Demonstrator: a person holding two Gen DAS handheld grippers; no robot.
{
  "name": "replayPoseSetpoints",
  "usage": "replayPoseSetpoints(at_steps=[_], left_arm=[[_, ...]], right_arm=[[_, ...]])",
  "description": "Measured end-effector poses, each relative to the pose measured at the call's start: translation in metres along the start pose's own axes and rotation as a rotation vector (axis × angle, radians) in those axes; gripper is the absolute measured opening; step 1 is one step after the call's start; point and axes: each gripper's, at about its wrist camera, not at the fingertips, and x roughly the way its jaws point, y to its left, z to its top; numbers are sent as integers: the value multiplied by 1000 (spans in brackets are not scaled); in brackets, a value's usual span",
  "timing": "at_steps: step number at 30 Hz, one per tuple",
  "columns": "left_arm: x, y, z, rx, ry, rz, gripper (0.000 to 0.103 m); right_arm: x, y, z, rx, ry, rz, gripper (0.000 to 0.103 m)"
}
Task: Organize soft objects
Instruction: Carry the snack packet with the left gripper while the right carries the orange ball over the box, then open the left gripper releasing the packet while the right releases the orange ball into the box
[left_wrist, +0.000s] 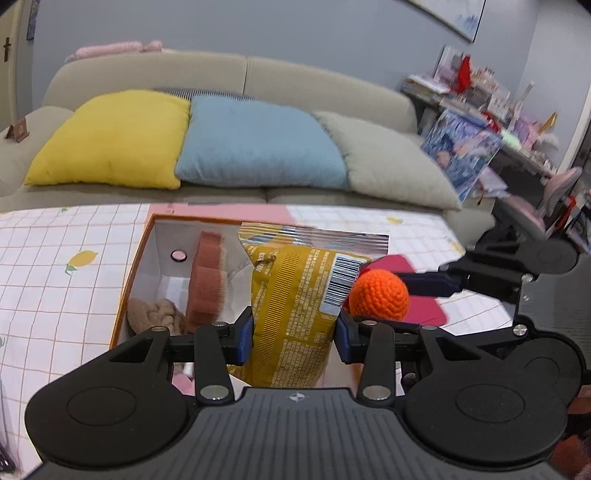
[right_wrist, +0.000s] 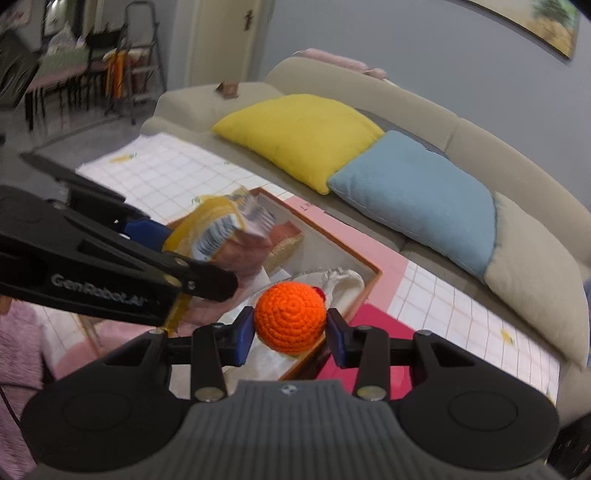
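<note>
Fingers of the left gripper (left_wrist: 294, 334) pinched a yellow snack bag (left_wrist: 295, 306) at frame centre, above the open box (left_wrist: 140, 258); right gripper (right_wrist: 290, 334) squeezed the orange crochet ball (right_wrist: 290, 318), lower centre.

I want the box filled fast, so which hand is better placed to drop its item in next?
Probably left: the left gripper holds the yellow snack bag directly over the open box, while the orange crochet ball hangs near its edge.
</note>
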Motion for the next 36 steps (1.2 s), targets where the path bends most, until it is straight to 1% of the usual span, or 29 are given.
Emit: replayPoseSetpoints(at_steps=[5, 8, 11, 16, 21, 25, 28, 31, 33, 35, 36], left_arm=[[29, 15, 10, 4, 65, -7, 48], [44, 22, 15, 0, 108, -38, 48], [59, 24, 16, 1, 162, -49, 48], [79, 29, 15, -11, 225, -44, 48], [91, 33, 13, -27, 275, -29, 48], [94, 35, 13, -40, 291, -25, 49], [92, 34, 14, -37, 287, -23, 49], [88, 33, 15, -38, 274, -28, 56], [83, 33, 17, -41, 262, -30, 59], [77, 32, 19, -43, 241, -29, 67], [73, 31, 21, -44, 230, -31, 68]], right_arm=[[36, -2, 10, -107, 43, -7, 41], [55, -3, 11, -176, 72, -6, 41], [71, -2, 10, -227, 103, -11, 41], [88, 0, 7, -283, 141, 7, 41], [102, 1, 6, -312, 171, 10, 41], [106, 4, 4, -331, 191, 11, 41], [105, 4, 3, -337, 196, 8, 40], [102, 3, 4, -335, 186, 6, 42], [100, 2, 5, -339, 178, 1, 52], [95, 2, 7, -346, 161, -9, 58], [92, 1, 7, -347, 154, -10, 58]])
